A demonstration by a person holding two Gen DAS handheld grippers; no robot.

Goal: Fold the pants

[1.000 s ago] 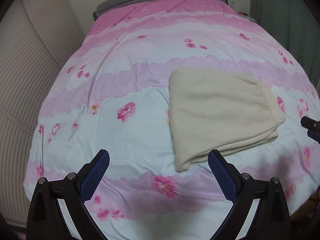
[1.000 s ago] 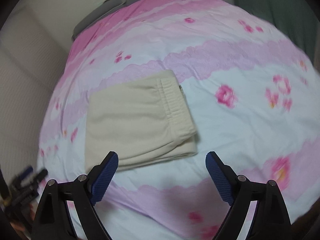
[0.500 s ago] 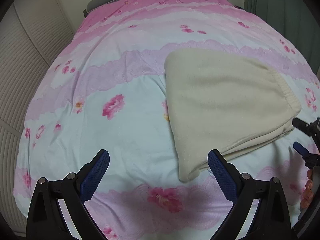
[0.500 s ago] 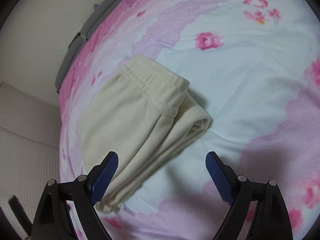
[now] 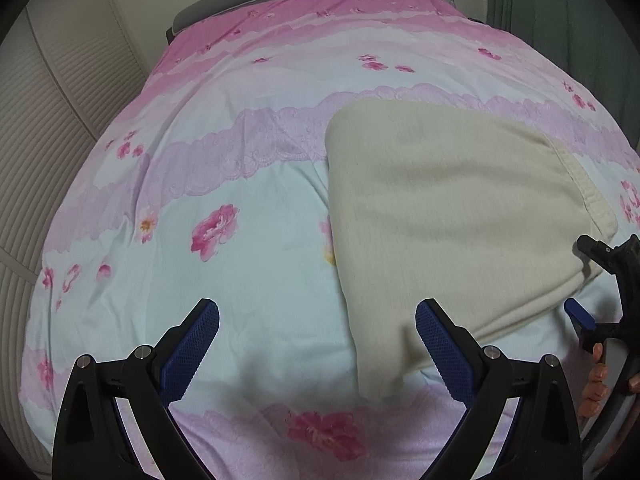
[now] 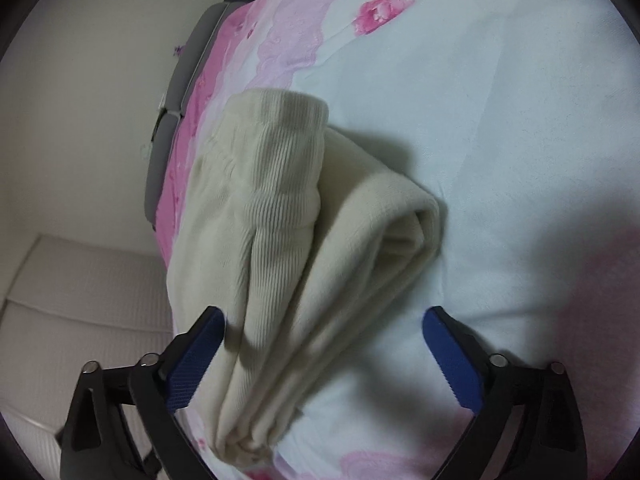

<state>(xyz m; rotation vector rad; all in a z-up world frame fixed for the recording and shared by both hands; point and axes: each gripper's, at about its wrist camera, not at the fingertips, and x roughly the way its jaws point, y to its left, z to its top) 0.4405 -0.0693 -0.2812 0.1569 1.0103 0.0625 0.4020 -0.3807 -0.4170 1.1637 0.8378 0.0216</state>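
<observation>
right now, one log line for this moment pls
stage: fold pants, both approaching | folded cream knit pants on pink floral bedspread | left hand-held gripper open, empty | right hand-held gripper open, at stacked edge

Between the right gripper's (image 6: 322, 354) matt blue, finely textured fingers (image 6: 196, 356) lie cream pants (image 6: 280, 240) of soft ribbed knit cloth, folded on a smooth matt printed bedcover (image 6: 500, 140) ahead of them.

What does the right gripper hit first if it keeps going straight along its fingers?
Most likely the folded cream pants: the right gripper is open, and the stacked edge of the pants already lies between its fingers, nearer the left one. The floral bedspread lies underneath. Depth is hard to judge through the fisheye.
</observation>
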